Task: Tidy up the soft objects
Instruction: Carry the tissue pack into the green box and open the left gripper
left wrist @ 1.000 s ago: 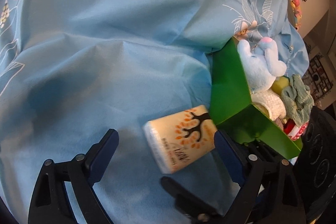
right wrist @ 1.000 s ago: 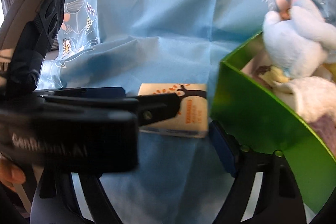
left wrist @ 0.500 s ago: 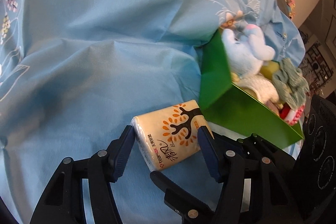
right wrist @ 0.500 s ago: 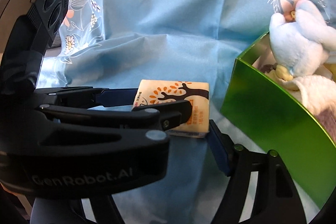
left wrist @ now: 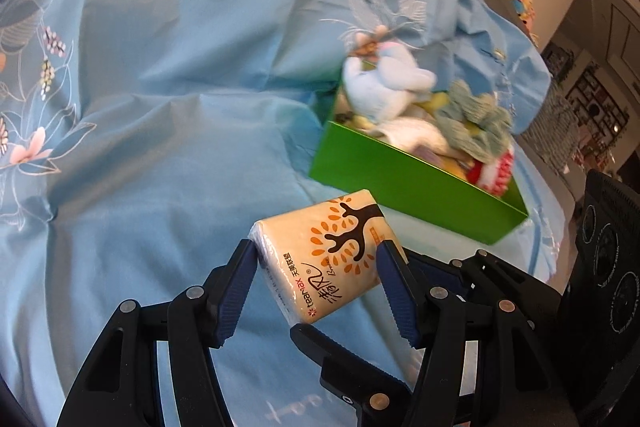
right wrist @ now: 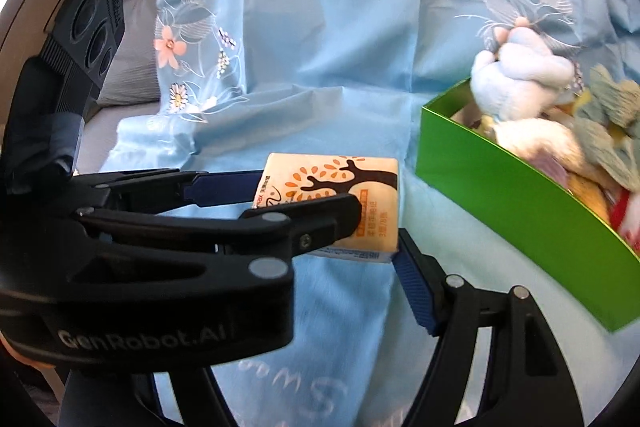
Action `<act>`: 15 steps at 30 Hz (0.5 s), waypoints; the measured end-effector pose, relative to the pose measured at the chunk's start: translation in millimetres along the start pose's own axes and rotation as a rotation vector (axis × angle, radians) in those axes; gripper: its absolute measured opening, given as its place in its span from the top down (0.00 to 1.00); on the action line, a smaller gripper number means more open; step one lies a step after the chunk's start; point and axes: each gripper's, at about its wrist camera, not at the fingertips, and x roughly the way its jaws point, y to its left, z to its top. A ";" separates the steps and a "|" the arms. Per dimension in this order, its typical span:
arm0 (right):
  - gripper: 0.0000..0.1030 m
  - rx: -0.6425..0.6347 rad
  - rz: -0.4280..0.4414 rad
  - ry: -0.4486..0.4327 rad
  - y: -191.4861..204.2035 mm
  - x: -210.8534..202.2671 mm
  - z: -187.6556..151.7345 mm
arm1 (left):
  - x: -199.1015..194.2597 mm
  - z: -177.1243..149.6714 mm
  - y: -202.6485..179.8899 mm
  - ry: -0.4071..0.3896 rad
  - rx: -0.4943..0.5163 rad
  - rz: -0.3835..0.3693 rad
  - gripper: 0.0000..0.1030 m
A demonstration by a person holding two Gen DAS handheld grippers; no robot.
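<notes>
the left wrist view shows both blue pads of the left gripper (left wrist: pixel 318 277) clamped on the sides of the tissue pack (left wrist: pixel 326 261); the right wrist view sees that gripper (right wrist: pixel 308 195) side-on, reading "genrobot.ai". there only one finger (right wrist: pixel 414 291) of the right gripper touches the pack's (right wrist: pixel 340 203) near corner; its other finger is hidden, so i cannot tell its grip. the pack hangs above the blue cloth (left wrist: pixel 160 107), just beside the green box (left wrist: pixel 400 183) of plush toys (left wrist: pixel 380 87), long axis slanting up-right toward the box. print reads "tealax"; the cloth (right wrist: pixel 320 27) reads "sweet".
</notes>
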 end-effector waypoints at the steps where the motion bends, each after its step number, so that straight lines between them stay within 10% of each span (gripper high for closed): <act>1: 0.30 0.006 -0.001 -0.006 -0.4 -6.2 -3.4 | -2.5 -2.2 -5.1 -0.001 0.006 -0.001 0.39; 15: 0.30 0.114 -0.060 -0.100 -45.1 -82.8 -27.0 | -3.4 5.7 -98.1 0.005 0.140 -0.054 0.39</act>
